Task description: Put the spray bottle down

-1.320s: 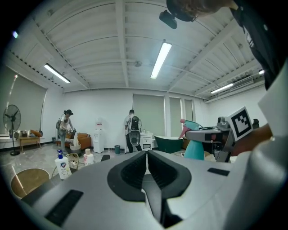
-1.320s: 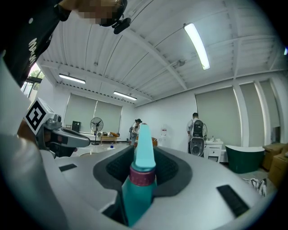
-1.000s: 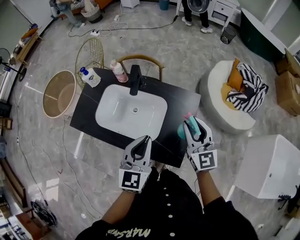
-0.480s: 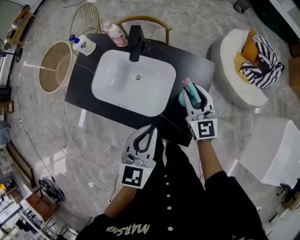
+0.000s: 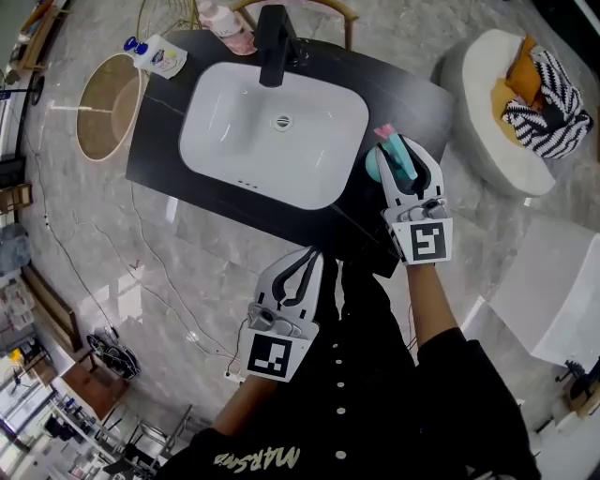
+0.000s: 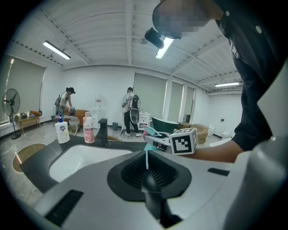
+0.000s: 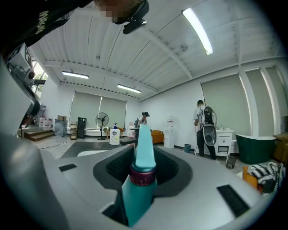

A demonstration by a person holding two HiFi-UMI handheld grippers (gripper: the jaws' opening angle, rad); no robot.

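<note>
My right gripper (image 5: 405, 167) is shut on a teal spray bottle (image 5: 375, 167) with a pink trigger. It holds the bottle upright over the black counter (image 5: 398, 89), just right of the white sink (image 5: 272, 131). Whether the bottle's base touches the counter I cannot tell. In the right gripper view the bottle's neck and nozzle (image 7: 144, 150) stand up between the pads of the right gripper (image 7: 143, 170). My left gripper (image 5: 306, 259) hangs shut and empty in front of the counter's near edge, above the floor. The left gripper (image 6: 146, 167) looks across the sink at the bottle (image 6: 152, 131).
A black faucet (image 5: 274, 33) stands behind the sink, with a pink bottle (image 5: 225, 19) and a white soap pump bottle (image 5: 155, 54) at the counter's far left. A round basket (image 5: 103, 108) sits on the floor at left. A white seat (image 5: 487, 103) is at right. People stand far off.
Both grippers have come down. The right one has carried the bottle lower over the counter beside the sink. The left one has dropped back off the counter edge toward the person's body.
</note>
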